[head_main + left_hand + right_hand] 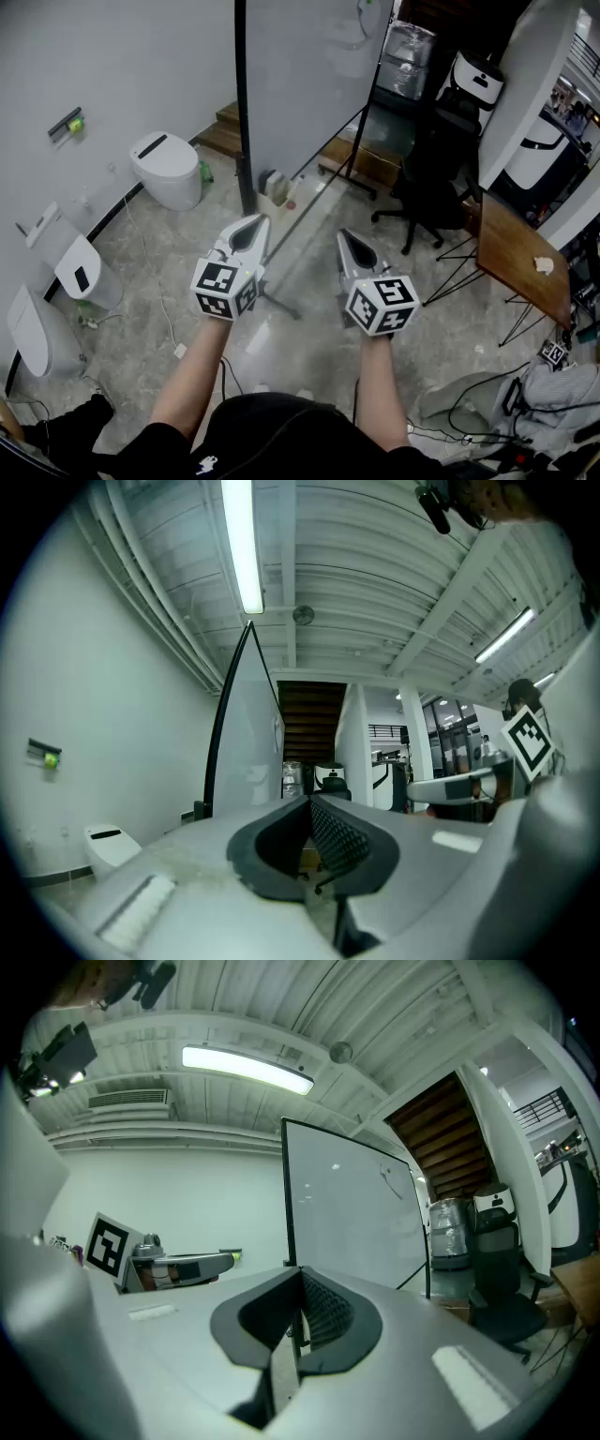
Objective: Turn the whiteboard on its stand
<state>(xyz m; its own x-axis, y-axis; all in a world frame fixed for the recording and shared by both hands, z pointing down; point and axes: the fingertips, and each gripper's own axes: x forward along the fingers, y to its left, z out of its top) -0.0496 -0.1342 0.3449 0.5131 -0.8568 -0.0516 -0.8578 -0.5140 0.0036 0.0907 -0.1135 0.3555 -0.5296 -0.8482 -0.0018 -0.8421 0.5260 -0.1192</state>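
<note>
The whiteboard [309,75] stands upright on its black-framed stand [241,112], a short way ahead of both grippers. My left gripper [251,228] is shut with nothing in it and points at the board's left post. My right gripper [348,240] is beside it, also shut and empty. The left gripper view has the board [246,742] almost edge-on beyond the closed tips [309,803]. From the right gripper view, the board's white face [356,1213] shows past the closed tips [302,1274]. Neither gripper touches the board.
Several white toilets [169,169] stand along the left wall. A black office chair [427,187] and a wooden table [516,253] are to the right. The stand's foot [281,305] lies on the floor between the grippers. Cables and bags [525,403] lie at lower right.
</note>
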